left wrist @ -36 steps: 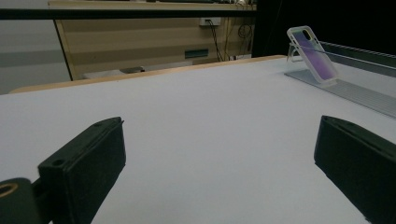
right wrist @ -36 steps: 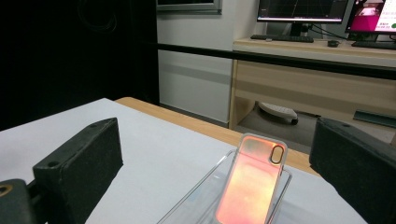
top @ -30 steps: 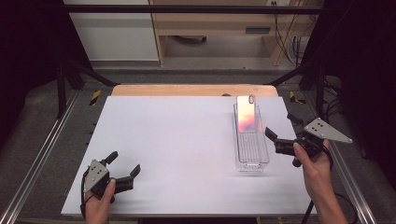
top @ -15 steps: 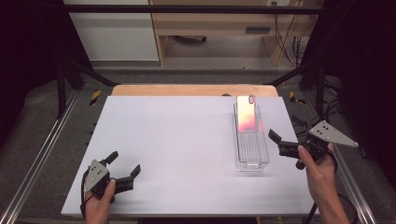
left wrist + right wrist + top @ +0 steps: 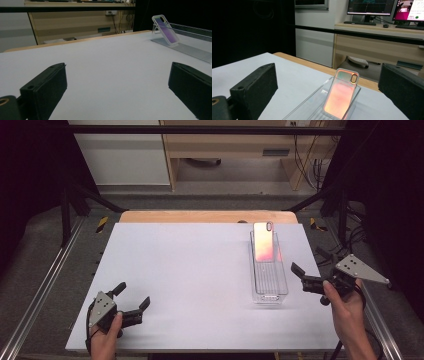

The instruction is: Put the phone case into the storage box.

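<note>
A clear plastic tray (image 5: 268, 280) lies on the right half of the white table top (image 5: 190, 270). A phone case (image 5: 264, 247) with a pink-orange sheen leans tilted against the tray's far end. The phone case (image 5: 340, 96) stands straight ahead in the right gripper view, and the phone case (image 5: 165, 30) looks purple far off in the left gripper view. My right gripper (image 5: 306, 268) is open just right of the tray, holding nothing. At the near left corner my left gripper (image 5: 132, 295) rests open and empty.
A wooden strip (image 5: 205, 216) borders the table's far edge. Metal rails (image 5: 47, 280) run along both sides, with a dark frame bar (image 5: 200, 129) overhead. A desk with monitors (image 5: 372, 7) stands beyond the table.
My right gripper has drawn back toward the near edge and slightly right, away from the tray's side. The left gripper has stayed put.
</note>
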{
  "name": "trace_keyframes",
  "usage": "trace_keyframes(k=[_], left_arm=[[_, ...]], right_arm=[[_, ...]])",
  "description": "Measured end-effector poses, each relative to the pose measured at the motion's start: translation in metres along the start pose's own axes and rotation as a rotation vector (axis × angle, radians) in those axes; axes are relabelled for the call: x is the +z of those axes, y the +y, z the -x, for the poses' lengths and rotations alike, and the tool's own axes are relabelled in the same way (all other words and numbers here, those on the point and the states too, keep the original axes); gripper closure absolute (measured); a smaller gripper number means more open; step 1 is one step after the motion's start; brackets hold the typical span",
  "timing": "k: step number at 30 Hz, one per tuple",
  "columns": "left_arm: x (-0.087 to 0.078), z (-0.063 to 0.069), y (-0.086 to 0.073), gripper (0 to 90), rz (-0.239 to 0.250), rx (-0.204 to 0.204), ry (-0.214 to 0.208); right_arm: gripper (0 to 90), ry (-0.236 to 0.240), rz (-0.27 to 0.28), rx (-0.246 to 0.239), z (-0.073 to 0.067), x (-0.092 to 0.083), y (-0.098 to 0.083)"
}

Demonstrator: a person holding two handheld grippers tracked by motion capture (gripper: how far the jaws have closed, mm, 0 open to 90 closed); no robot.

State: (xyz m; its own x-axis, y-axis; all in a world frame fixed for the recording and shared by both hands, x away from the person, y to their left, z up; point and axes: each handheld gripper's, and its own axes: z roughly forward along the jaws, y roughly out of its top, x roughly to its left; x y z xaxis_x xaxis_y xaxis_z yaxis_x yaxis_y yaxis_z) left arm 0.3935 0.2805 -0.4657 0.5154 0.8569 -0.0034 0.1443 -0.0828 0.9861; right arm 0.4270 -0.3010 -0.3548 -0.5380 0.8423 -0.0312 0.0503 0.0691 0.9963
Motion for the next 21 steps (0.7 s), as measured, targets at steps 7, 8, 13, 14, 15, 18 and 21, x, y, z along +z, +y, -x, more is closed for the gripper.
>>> trace_keyframes(k=[7, 8, 13, 14, 15, 18, 21], left_arm=[[-0.001, 0.0, 0.0, 1.5, 0.006, 0.003, 0.002], [-0.001, 0.0, 0.0, 1.5, 0.006, 0.003, 0.002], [-0.001, 0.0, 0.001, 1.5, 0.008, 0.003, 0.002], [-0.001, 0.0, 0.001, 1.5, 0.008, 0.003, 0.002], [-0.001, 0.0, 0.001, 1.5, 0.008, 0.004, 0.002], [-0.001, 0.0, 0.001, 1.5, 0.009, 0.004, 0.002], [-0.001, 0.0, 0.001, 1.5, 0.012, 0.003, 0.003]], right_arm=[[2.6, -0.006, 0.007, -0.001, 0.001, -0.008, -0.003], [2.6, -0.005, 0.006, 0.003, 0.001, -0.009, -0.003], [2.5, -0.011, 0.01, 0.001, 0.002, -0.014, -0.007], [2.5, -0.011, 0.007, 0.003, 0.001, -0.015, -0.008], [2.5, -0.01, 0.007, 0.005, 0.001, -0.017, -0.009], [2.5, -0.012, 0.011, -0.001, 0.002, -0.02, -0.011], [2.5, -0.016, 0.011, 0.0, 0.002, -0.023, -0.013]])
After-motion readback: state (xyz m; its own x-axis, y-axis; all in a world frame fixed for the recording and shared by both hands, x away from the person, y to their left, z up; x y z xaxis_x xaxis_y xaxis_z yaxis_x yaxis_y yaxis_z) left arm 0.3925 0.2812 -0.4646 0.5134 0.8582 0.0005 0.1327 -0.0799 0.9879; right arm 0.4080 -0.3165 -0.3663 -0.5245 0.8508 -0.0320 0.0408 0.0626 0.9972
